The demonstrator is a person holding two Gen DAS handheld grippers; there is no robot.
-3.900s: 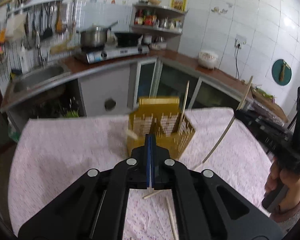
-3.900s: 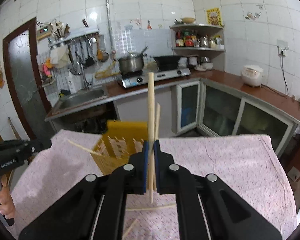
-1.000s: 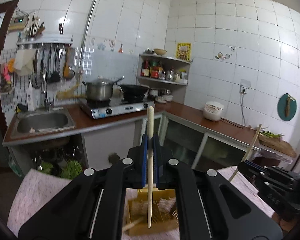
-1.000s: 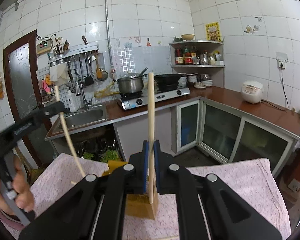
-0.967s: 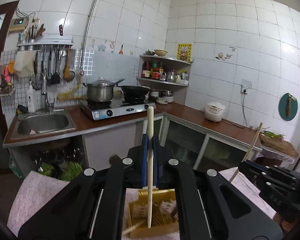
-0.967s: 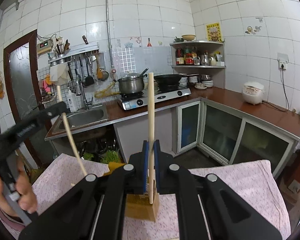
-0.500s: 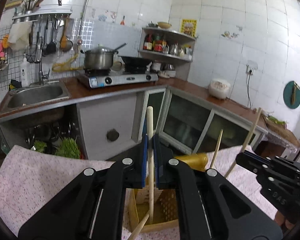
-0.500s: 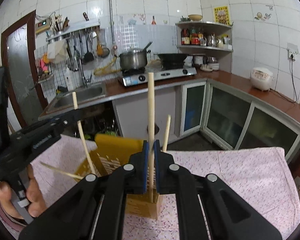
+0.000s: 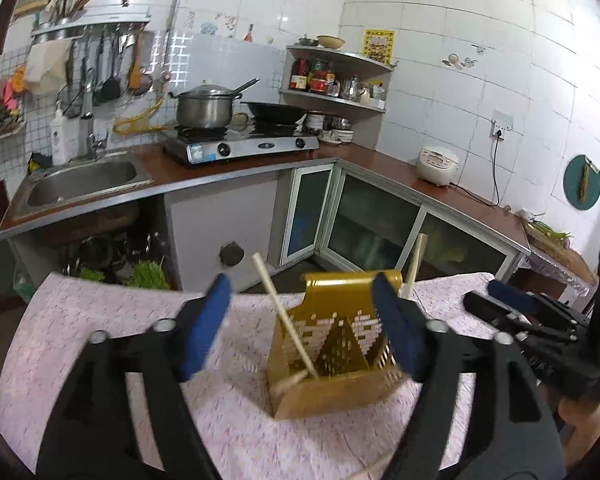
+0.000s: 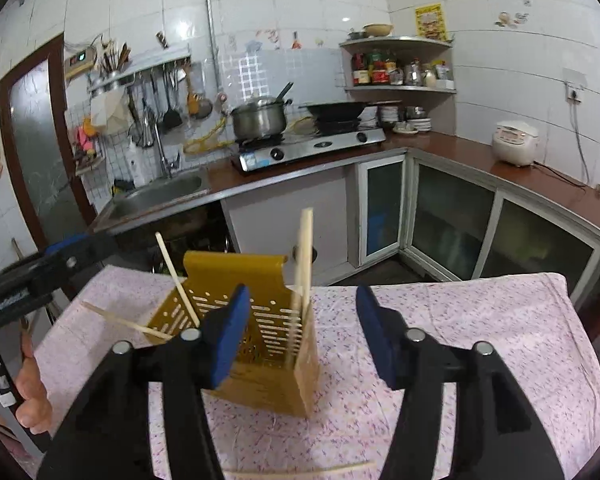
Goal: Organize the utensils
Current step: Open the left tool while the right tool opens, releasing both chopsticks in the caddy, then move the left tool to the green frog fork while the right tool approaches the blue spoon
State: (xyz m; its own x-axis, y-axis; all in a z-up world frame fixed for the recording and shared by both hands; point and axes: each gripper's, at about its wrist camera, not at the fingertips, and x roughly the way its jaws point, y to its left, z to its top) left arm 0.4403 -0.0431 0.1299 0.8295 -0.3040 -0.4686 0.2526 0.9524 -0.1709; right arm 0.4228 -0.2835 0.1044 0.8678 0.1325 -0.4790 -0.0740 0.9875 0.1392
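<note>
In the left wrist view, the left gripper (image 9: 302, 320) has its jaws wide apart; they have just been opening, and nothing is pressed between the blue pads (image 9: 204, 328). Between and beyond them stands the golden perforated plastic utensil holder (image 9: 336, 344) on the pink patterned cloth of the tabletop (image 9: 100, 320). A pale wooden chopstick (image 9: 286, 320) leans inside the holder, tilted to the left, free of the pads. A second pale chopstick (image 9: 414, 258) rises behind the holder's right back corner. At the right edge is the black right gripper (image 9: 540, 320), with no chopstick in it.

In the right wrist view, the right gripper (image 10: 300, 332) also has its jaws apart, just opened, with nothing between them. The golden holder (image 10: 260, 332) stands on the tabletop cloth (image 10: 460, 320). An upright chopstick (image 10: 305, 256) stands in its right corner, and a slanted one (image 10: 176, 280) leans at its left side. Another chopstick (image 10: 124, 320) sticks out to the left, and one (image 10: 300, 470) lies flat on the cloth at the bottom. At the left, a hand (image 10: 28, 392) holds the left gripper (image 10: 60, 256); white lettering on its body is blurred and I cannot read it.
</note>
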